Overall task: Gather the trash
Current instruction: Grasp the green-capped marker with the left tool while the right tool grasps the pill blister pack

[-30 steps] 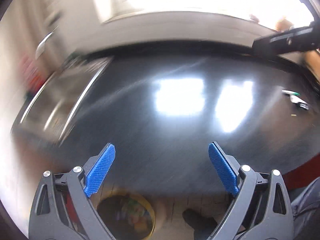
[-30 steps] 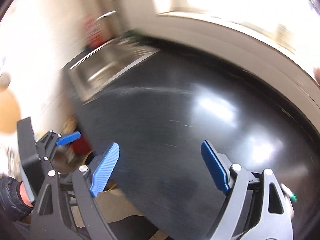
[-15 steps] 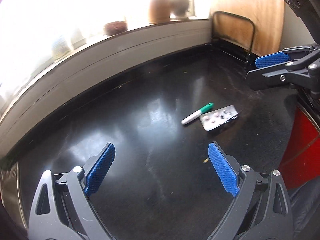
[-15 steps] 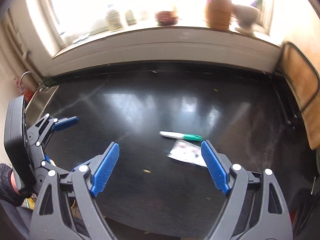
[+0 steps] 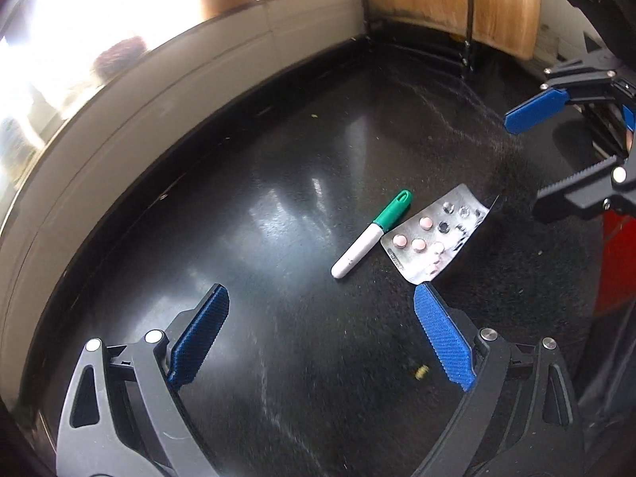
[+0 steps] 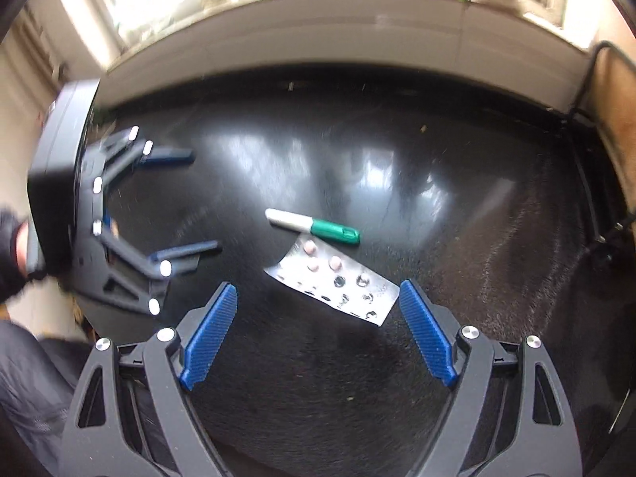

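A blister pack (image 6: 332,284) is lying flat on the black counter (image 6: 477,238), with a green-capped marker (image 6: 312,225) lying just beside it on the window side. The right gripper (image 6: 318,334) is hovering over the pack with its jaws wide apart, holding nothing. The left gripper (image 5: 320,338) is also gaping empty, near the pack's corner. A wire rack (image 5: 417,8) holding a wooden board is standing at the counter's far end. Objects on the sill are washing out in glare.

We can read no text in either view. The blister pack (image 5: 435,239), right of centre in the left wrist frame, carries a dark printed strip along its near edge, too small to make out.
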The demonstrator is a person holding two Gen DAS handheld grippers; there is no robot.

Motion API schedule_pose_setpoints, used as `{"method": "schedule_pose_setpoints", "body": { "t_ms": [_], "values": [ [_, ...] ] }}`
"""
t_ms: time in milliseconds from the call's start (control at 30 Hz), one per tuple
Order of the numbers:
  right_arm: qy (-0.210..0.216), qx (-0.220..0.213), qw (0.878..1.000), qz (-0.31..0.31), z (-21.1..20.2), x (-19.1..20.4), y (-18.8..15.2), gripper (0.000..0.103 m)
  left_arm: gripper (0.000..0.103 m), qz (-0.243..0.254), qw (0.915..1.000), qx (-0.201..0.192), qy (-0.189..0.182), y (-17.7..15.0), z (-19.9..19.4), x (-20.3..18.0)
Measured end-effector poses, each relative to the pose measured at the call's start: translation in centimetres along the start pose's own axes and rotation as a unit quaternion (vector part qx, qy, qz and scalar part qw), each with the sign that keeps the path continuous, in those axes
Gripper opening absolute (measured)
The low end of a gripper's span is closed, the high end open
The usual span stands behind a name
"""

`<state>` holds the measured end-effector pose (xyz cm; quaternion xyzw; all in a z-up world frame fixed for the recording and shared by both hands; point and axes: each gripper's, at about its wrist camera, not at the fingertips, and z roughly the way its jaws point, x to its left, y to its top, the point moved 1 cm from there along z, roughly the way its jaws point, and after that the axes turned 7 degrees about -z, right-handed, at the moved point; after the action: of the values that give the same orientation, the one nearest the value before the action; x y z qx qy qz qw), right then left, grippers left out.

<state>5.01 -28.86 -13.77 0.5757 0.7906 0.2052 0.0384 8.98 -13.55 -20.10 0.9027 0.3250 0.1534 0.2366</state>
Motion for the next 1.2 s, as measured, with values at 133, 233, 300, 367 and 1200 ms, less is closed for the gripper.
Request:
{"method": "schedule_pose_setpoints", "body": {
  "t_ms": [133,233,300,367,1200],
  "values": [
    [0.01,0.04,0.997,-0.061,3.7,-0.5,-0.5,0.081,0.092,0.046,0.9987,0.015,-0.018,0.5,3.1,-0.2],
    [0.013,0.062,0.991,-0.121,5.9,-0.4,-0.8,0.08,0.091,0.069,0.9966,0.022,-0.039,0.8,4.5,-0.4],
    [0.019,0.075,0.984,-0.162,7.3,-0.2,-1.1,0.074,0.091,0.086,0.9946,0.029,-0.052,1.0,5.3,-0.6],
    [0.024,0.085,0.978,-0.192,8.3,-0.2,-1.2,0.07,0.091,0.096,0.9924,0.036,-0.068,1.3,6.2,-0.6],
    [0.01,0.066,0.978,-0.2,4.0,-6.0,-4.0,0.037,0.013,0.053,0.9918,0.063,-0.098,4.4,7.2,-2.6]
  ]
}}
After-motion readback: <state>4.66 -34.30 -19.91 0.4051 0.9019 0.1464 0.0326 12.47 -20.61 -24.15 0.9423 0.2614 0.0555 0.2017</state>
